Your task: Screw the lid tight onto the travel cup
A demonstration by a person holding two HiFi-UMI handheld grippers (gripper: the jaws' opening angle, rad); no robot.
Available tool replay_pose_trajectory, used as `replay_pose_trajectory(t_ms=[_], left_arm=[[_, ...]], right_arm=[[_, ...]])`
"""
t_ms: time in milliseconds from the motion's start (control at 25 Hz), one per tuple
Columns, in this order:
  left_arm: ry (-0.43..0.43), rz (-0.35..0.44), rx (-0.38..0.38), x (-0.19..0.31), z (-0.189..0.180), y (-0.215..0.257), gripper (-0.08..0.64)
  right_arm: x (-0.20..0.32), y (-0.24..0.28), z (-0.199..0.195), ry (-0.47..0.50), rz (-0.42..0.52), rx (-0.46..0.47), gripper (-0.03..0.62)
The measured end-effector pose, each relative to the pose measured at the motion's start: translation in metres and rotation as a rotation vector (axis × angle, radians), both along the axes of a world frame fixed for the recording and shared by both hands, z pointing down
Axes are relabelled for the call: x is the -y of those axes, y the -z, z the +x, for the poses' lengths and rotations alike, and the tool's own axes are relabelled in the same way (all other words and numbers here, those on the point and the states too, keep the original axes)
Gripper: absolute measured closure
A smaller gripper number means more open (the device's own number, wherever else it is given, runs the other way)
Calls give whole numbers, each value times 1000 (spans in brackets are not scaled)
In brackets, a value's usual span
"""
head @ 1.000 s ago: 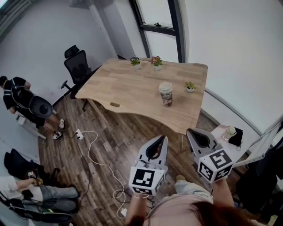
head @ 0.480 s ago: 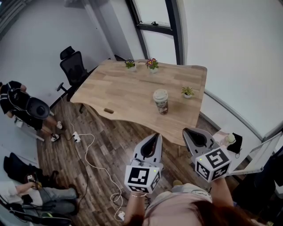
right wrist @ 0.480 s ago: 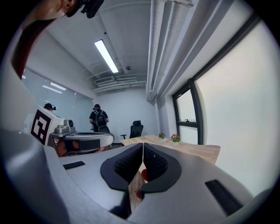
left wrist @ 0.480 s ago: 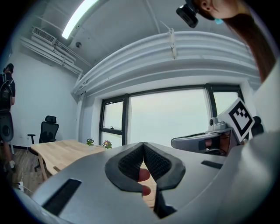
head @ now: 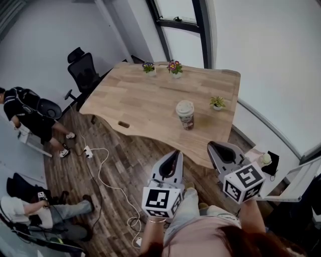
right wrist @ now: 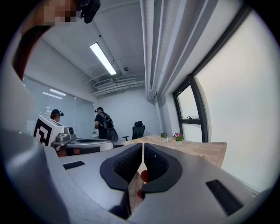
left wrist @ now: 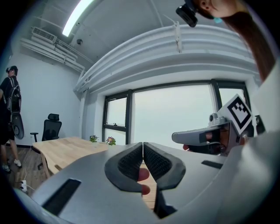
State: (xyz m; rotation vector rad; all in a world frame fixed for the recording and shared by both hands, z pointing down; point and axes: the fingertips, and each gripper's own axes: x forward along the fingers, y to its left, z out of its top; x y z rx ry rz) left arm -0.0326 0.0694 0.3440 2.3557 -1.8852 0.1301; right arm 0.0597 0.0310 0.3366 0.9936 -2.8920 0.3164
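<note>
Table (head: 140, 100) pale matt wood; floor (head: 118, 165) darker wood planks; left gripper (left wrist: 143, 145) matt grey plastic.

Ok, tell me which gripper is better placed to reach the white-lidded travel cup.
Left, narrowly. The left gripper points almost straight at the white-lidded travel cup; the right gripper sits off to its side. Both are shut, short of the wooden table.

The left gripper (head: 175, 153) and right gripper (head: 214, 146) have smooth grey shells that taper to fingers (left wrist: 130, 162) lined with black ribbed pads. A dark rectangular slot (left wrist: 61, 197) sits in each shell flank. Each gripper carries a white cube (head: 160, 201) printed with black square markers. The person wears a dusty-pink top (head: 200, 240), light grey trousers (head: 184, 211) and a black head camera (left wrist: 189, 12).
</note>
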Motion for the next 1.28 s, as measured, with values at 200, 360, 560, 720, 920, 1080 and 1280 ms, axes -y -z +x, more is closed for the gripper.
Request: replay_pose_trajectory(t_ms=[200, 360, 560, 720, 920, 1080, 1280], left_arm=[[-39, -10, -4, 27, -13, -7, 555], [-74, -30, 8, 48, -24, -17, 555], [-108, -57, 7, 74, -39, -29, 544], [-153, -70, 6, 97, -47, -39, 523], [-226, -95, -10, 126, -56, -55, 492], [-296, -124, -14, 144, -59, -74, 457], [-378, -154, -25, 162, -63, -95, 412]], right_arm=[[22, -3, -17, 13, -6, 5, 589], [42, -6, -32, 7, -9, 2, 588], [66, -12, -51, 17, -15, -7, 549], [86, -17, -63, 10, -7, -27, 520], [111, -24, -77, -8, 1, -60, 492], [125, -28, -89, -15, 26, -91, 455], [140, -39, -99, -29, 17, -118, 419]])
